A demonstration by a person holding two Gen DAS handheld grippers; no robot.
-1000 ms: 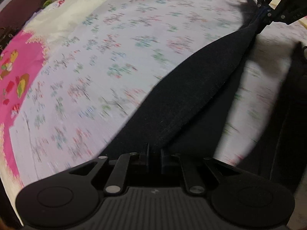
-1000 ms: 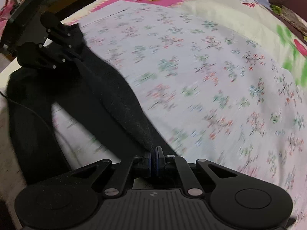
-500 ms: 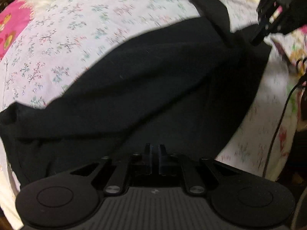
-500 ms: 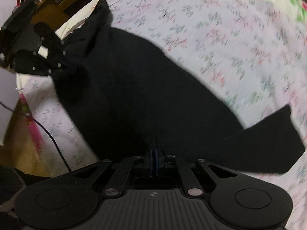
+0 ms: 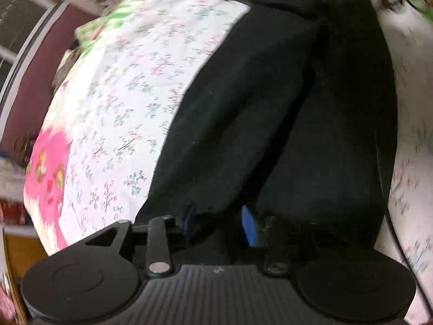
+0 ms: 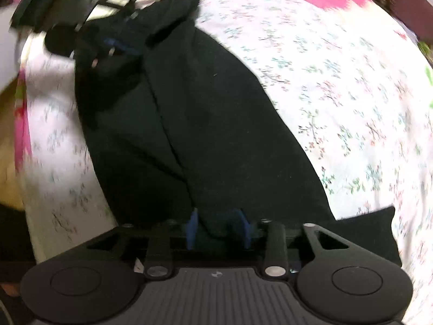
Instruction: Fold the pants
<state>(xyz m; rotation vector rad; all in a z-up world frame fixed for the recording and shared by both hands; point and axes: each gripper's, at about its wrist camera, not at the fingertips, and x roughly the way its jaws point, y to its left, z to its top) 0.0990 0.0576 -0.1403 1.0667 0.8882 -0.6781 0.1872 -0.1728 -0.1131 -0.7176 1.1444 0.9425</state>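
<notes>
Pants [image 5: 270, 113] lie on the floral bedsheet [image 5: 121, 103], one leg laid over the other, running between the two tools. Left gripper [image 5: 219, 224] angled steeply down, jaws opening, blue pads [image 5: 189, 220] apart, cloth loose between them. Right gripper [image 6: 217, 228] likewise: pointing down, jaws opening, a fold between them, unpinched.

The pants [image 5: 270, 113] are black, of soft matte cloth, and lie flat on the floral sheet [image 5: 127, 103]. In the left wrist view they run from the bottom centre up to the top right, one leg laid over the other (a dark crease between them). In the right wrist view they [image 6: 205, 124] stretch from the bottom centre to the upper left, with a corner poking out at lower right.
</notes>
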